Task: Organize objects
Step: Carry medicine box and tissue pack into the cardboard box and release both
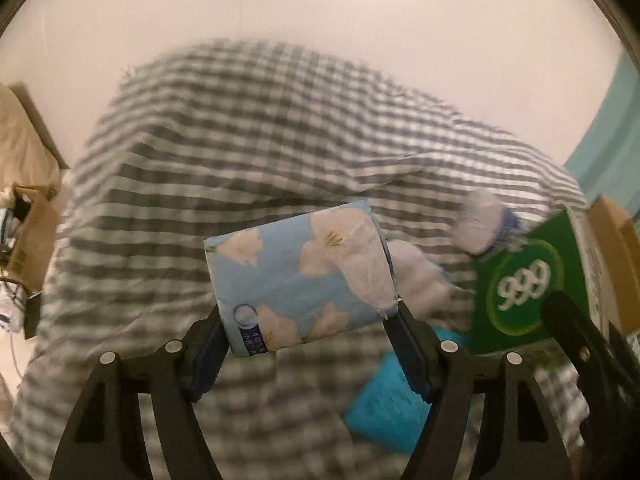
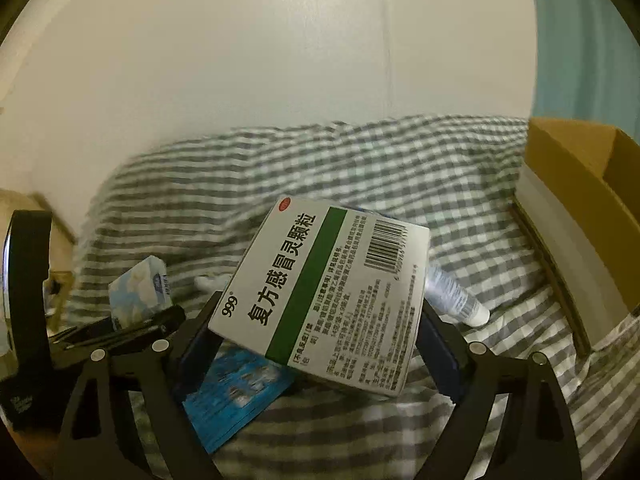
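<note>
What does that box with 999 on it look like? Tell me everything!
The 999 medicine box is a white cardboard carton with a green stripe, black Chinese writing and a barcode; another face is green. It looks closed and undented. The right gripper clamps its two sides, holding it tilted above the checked bedcover, touching nothing else.

A grey-and-white checked bedsheet (image 1: 240, 152) is smeared by motion blur. A bright blue flat plastic packet (image 2: 236, 392) lies partly hidden beneath a white-and-green cardboard medicine box (image 2: 324, 296). A brown cardboard box (image 2: 580, 200) is cut off at the right edge.
</note>
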The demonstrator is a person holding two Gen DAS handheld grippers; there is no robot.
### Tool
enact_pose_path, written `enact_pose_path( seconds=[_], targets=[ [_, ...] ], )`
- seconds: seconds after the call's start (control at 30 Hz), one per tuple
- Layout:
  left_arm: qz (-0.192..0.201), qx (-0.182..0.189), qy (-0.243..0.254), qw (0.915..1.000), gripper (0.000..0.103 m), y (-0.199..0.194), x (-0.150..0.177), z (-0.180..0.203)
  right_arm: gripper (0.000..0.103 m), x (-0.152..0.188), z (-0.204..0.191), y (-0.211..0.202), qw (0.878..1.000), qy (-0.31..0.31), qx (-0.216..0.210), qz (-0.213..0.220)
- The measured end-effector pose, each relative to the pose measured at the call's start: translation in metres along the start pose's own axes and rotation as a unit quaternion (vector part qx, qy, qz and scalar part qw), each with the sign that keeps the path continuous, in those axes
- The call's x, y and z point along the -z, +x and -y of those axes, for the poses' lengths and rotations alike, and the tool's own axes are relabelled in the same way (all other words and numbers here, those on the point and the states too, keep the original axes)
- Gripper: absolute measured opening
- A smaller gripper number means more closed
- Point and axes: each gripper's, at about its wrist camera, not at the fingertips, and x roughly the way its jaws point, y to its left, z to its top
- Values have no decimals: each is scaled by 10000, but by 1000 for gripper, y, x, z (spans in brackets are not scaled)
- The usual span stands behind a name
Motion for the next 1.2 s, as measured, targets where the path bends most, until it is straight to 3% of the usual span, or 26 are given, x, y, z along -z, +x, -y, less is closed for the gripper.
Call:
enact_pose_path(
  seconds=[0.23,0.5,0.63,0.93,1.07,1.2],
  targets=[
    [38,211,-17,9998,75,-66,14,23,86,-28,-9,-74,9956,-801,-307,370],
    [511,204,425,9976,75,-157,18,78,84,-64,26,-168,9910,-988,-462,782],
    [779,394,590,9944,75,-187,9,118,83,-80,50,-209,9878,-1138,-342,1006],
    [872,1024,1174,9839,75,-199,-11,234,82,-127,128,-277,9781,-1458,308,1451],
    [856,1102,1565,9778,75,-183,-21,287,82,-138,168,-274,9825,-1128,310,1450],
    [741,1150,1806,9740,75,-155,-27,321,82,-143,201,-238,9884,-910,353,1162]
  ],
)
